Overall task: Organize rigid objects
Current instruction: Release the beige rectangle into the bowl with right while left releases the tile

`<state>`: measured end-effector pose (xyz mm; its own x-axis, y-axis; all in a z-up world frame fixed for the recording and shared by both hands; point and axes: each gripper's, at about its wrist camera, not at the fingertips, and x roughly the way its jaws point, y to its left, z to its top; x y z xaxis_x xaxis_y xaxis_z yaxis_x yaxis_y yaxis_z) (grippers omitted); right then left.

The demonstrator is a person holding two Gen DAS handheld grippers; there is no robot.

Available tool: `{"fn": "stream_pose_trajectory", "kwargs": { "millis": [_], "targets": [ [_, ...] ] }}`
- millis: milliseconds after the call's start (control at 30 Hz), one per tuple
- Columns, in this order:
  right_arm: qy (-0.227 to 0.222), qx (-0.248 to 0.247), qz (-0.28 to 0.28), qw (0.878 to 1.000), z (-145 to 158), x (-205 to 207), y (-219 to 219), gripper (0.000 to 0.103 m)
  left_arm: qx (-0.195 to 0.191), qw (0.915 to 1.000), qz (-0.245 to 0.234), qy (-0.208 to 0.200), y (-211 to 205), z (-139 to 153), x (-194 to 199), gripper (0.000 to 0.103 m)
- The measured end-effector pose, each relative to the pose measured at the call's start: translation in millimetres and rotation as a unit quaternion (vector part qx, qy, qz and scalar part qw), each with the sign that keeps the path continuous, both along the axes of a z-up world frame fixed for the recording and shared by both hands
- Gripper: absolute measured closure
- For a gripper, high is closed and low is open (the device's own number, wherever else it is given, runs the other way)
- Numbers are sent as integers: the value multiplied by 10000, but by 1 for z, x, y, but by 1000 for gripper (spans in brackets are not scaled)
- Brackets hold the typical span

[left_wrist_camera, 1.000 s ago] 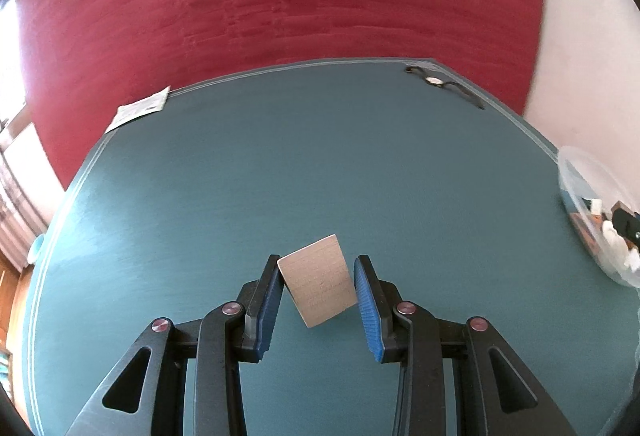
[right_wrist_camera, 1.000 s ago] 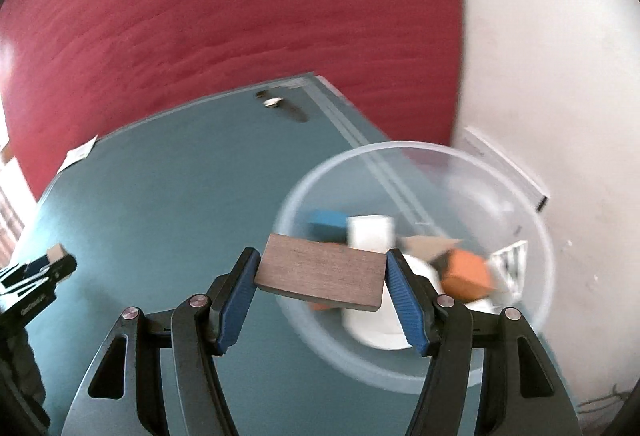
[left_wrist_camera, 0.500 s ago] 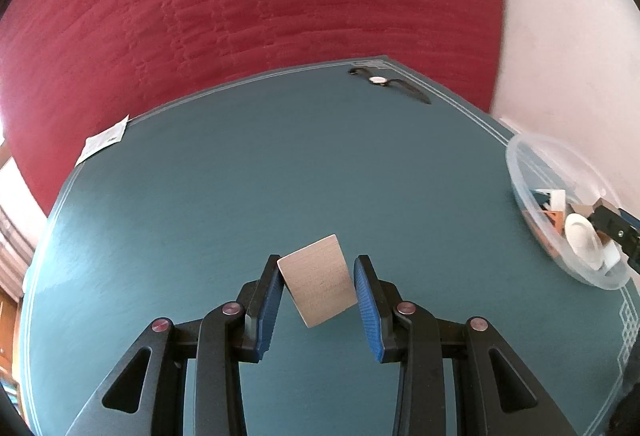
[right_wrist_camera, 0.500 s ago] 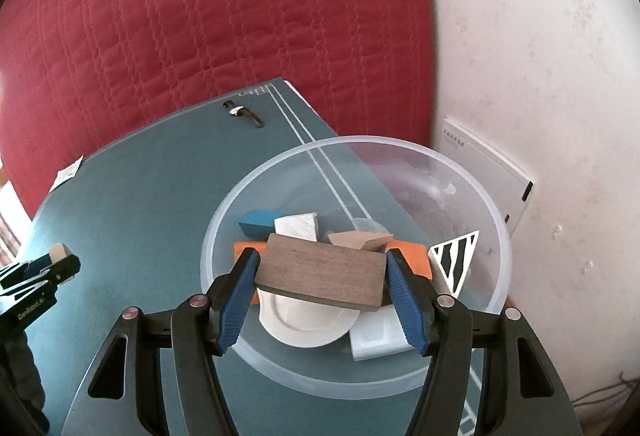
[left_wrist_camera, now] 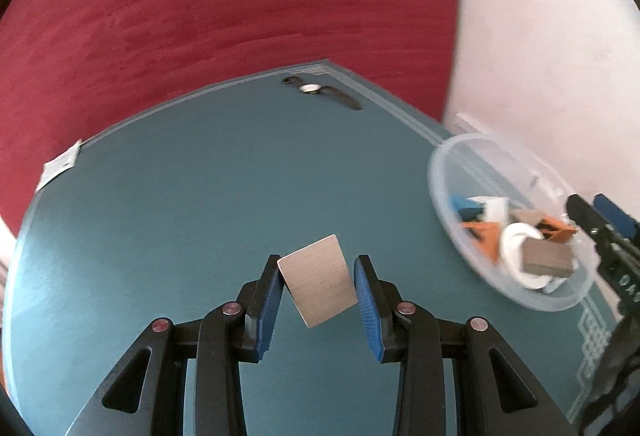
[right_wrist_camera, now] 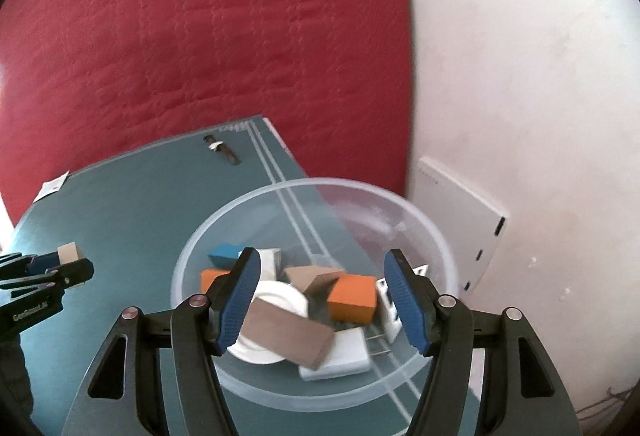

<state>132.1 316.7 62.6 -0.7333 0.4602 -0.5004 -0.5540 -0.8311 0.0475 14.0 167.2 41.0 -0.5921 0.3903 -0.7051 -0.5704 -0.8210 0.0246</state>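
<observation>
A tan block (left_wrist_camera: 318,280) sits tilted, clamped off the table; a brown block (right_wrist_camera: 286,332) lies atop pieces in the clear bowl (right_wrist_camera: 200,248).

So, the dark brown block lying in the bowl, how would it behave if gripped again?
The dark brown block looks stiff, with flat faces, so a gripper could probably clamp it squarely. It leans on the white plate inside the clear bowl, so it may slide or shift when nudged. It is unlikely to roll.

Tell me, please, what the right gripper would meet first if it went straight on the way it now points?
Probably the dark brown block lying in the clear bowl; the open right gripper points down into it, though depth is unclear.
</observation>
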Motion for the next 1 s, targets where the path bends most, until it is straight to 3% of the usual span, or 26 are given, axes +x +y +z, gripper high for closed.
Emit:
{"fn": "stream_pose_trajectory", "kwargs": {
  "millis": [400, 733, 800, 867, 900, 1000],
  "targets": [
    [249, -215, -439, 9985, 2, 14, 23, 37, 433, 9935, -1045, -73, 59, 11, 23, 65],
    [304, -294, -433, 9982, 0, 15, 27, 37, 362, 9868, -1576, -24, 94, 6, 36, 64],
    [305, -309, -444, 9981, -1, 13, 29, 37, 364, 9863, -1608, -57, 97, 4, 36, 56],
    [303, -303, -510, 9978, -1, 15, 29, 37, 415, 9884, -1460, -42, 94, 3, 33, 34],
    [315, -335, -534, 9975, -1, 15, 31, 37, 447, 9890, -1407, -40, 92, 3, 31, 28],
    [320, -340, -592, 9972, 0, 16, 33, 37, 443, 9906, -1293, -35, 86, 0, 26, 26]
  ]
}}
